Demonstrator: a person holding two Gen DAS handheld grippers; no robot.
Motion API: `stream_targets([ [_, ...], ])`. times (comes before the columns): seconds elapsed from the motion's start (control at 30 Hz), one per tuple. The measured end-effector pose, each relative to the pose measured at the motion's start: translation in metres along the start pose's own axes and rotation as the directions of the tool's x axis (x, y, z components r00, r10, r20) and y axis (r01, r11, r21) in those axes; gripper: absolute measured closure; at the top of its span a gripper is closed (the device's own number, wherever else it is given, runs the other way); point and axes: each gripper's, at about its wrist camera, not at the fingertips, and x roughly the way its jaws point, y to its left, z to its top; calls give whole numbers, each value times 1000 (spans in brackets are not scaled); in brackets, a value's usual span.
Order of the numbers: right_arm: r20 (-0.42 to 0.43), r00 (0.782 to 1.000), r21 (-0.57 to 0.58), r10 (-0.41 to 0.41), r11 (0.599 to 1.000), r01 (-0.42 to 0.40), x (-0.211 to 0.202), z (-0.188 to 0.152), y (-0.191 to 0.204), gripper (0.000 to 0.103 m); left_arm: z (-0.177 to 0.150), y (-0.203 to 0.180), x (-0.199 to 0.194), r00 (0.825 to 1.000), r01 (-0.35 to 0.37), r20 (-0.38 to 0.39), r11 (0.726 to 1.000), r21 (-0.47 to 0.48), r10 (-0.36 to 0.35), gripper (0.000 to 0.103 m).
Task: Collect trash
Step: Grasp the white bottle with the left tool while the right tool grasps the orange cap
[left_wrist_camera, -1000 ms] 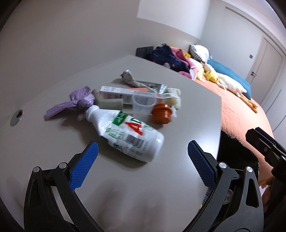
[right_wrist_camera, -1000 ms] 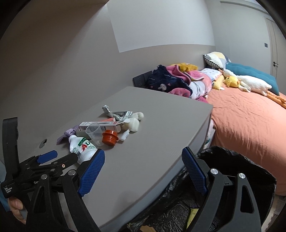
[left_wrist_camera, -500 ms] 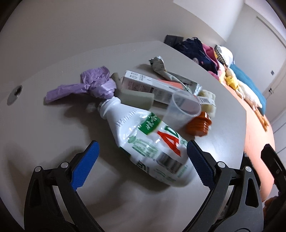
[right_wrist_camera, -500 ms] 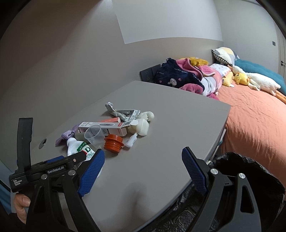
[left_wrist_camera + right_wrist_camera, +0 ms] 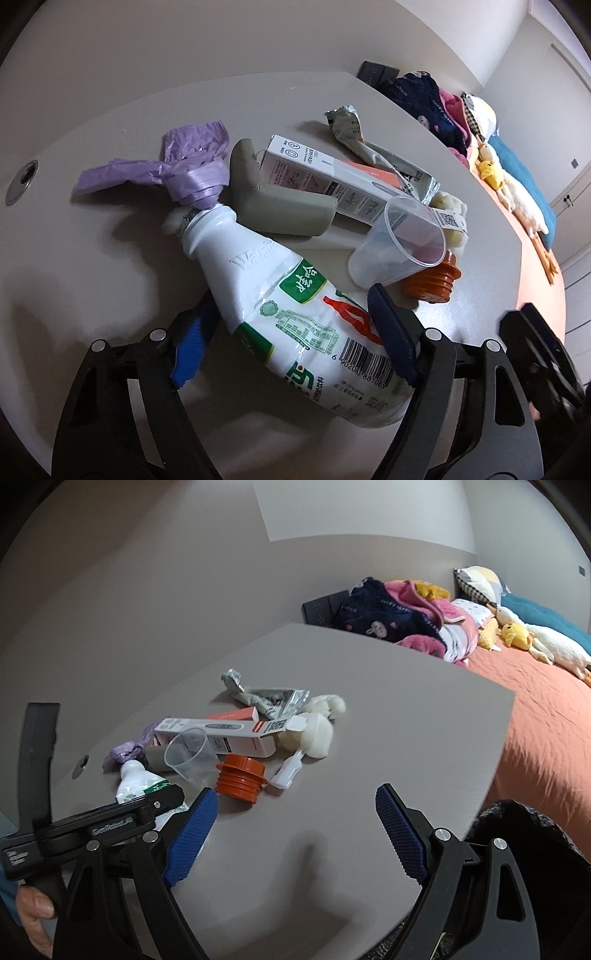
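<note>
My left gripper [image 5: 291, 332] is shut on a white plastic drink bottle [image 5: 288, 306] that lies on the grey table [image 5: 92, 258]; both blue pads press its sides. The bottle also shows in the right wrist view [image 5: 138, 781]. Behind it lie a purple bag [image 5: 184, 173], a grey foam piece [image 5: 280, 210], a long carton [image 5: 332, 181], a foil wrapper [image 5: 369, 147], a clear cup [image 5: 399, 243] and an orange cap [image 5: 432, 284]. My right gripper [image 5: 295, 834] is open and empty above the table's near edge.
A black trash bag [image 5: 532, 849] hangs open past the table's right edge. A bed with an orange cover [image 5: 546, 709], clothes and plush toys stands beyond the table. White foam pieces [image 5: 314, 731] lie by the carton. A cable hole [image 5: 22, 181] is at the far left.
My left gripper moved forward around the bottle and closed on it. My right gripper shifted slightly toward the table and stayed open.
</note>
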Motion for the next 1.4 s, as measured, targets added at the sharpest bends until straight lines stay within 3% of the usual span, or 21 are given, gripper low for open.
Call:
stream_targets([
  [0.13, -25, 1000, -15, 2, 1000, -2, 15, 2, 7, 15, -3, 6, -4, 1000, 7, 19, 1000, -11, -7, 31],
  [0.3, -44, 999, -40, 18, 999, -20, 30, 4, 18, 22, -4, 18, -8, 999, 18, 43, 999, -43, -17, 49],
  [0.43, -73, 997, -67, 14, 998, -19, 44, 7, 27, 30, -6, 19, -10, 999, 30, 42, 999, -36, -29, 49],
  [0.67, -96, 995, -80, 24, 996, -32, 61, 11, 38, 31, -6, 19, -9, 998, 37, 46, 999, -30, -36, 49],
  [0.83, -120, 990, -61, 81, 994, -88, 71, 13, 41, 56, -5, 17, -8, 998, 35, 57, 999, -28, -33, 49],
  [1.03, -118, 986, -15, 119, 992, -121, 65, 9, 32, 56, -7, 19, -10, 998, 49, 47, 998, -43, -47, 52],
  [1.1, -116, 986, -8, 121, 992, -123, 60, 7, 31, 56, -8, 21, -13, 997, 62, 48, 997, -55, -59, 64],
  [1.17, -109, 987, -3, 120, 993, -121, 53, 5, 29, 56, -9, 22, -15, 995, 96, 44, 994, -59, -93, 65],
  [1.4, -71, 990, 26, 123, 992, -122, 20, 2, 17, 56, -20, 14, -31, 993, 96, 73, 995, -27, -94, 68],
])
